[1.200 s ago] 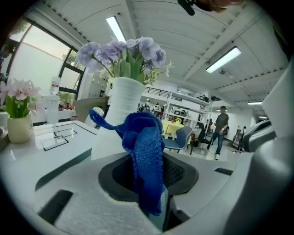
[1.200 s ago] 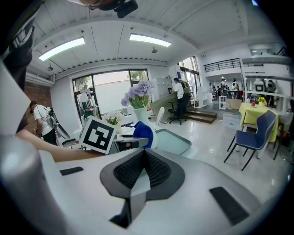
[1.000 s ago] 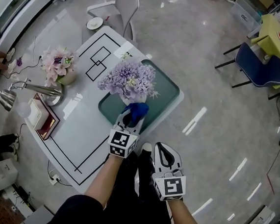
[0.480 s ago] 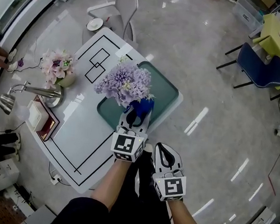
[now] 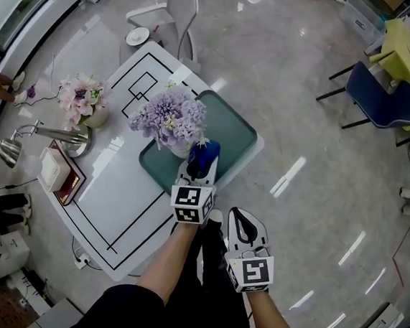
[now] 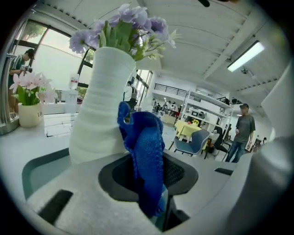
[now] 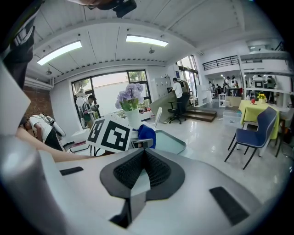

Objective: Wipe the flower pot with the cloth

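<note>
Your left gripper (image 5: 197, 167) has its fingers clamped on the cloth (image 6: 146, 151) beside the flower pot (image 6: 103, 101) on the tray (image 5: 233, 130) (right gripper (image 5: 241, 224) fingers together, empty). Press hard and the tall pot could tip.

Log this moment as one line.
left gripper: shut on blue cloth beside flower pot | right gripper: shut, empty | flower pot: on teal tray

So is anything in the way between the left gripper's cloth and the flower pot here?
Nothing visible. The left gripper is shut on the blue cloth, whose upper fold already appears to lie against the ribbed right side of the white flower pot. The purple flowers sit higher up, clear of that spot.
</note>
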The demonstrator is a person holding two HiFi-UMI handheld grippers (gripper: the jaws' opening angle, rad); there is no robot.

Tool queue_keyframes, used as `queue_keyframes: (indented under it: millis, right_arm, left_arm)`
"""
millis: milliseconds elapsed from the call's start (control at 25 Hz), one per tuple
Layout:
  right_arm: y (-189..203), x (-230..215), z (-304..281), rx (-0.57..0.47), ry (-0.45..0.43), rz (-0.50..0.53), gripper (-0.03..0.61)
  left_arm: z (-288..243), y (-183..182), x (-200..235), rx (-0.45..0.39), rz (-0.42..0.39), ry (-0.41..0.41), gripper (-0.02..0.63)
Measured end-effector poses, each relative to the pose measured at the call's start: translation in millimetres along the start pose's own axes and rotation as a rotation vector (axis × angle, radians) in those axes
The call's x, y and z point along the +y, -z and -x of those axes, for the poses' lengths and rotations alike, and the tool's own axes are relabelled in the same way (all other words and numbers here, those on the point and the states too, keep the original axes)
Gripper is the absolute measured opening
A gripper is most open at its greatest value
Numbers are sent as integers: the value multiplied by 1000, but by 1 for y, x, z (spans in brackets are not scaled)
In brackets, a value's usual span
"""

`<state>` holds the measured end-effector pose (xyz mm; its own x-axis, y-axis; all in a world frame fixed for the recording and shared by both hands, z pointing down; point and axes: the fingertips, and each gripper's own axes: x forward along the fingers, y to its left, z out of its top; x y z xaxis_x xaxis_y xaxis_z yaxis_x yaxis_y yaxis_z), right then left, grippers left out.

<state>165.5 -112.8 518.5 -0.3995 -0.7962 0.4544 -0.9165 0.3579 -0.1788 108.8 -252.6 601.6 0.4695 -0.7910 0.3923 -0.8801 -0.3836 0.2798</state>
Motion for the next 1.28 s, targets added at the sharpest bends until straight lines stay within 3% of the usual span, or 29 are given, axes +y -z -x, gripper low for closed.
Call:
queue_keyframes:
  millis: [360,760,1280]
  right_arm:
    - [-15,-4,2,-33,-40,-2,8]
    - [-24,12,6,-55,-136,-4,8]
    - [-19,80,-3,-34,-257,69,8]
  left_arm:
    - [26,-17,-18,-23,-62,41,117]
    - [102,-29,-24,-23,-127,107,117]
    - [230,-36,17,-81,-57,-46,117]
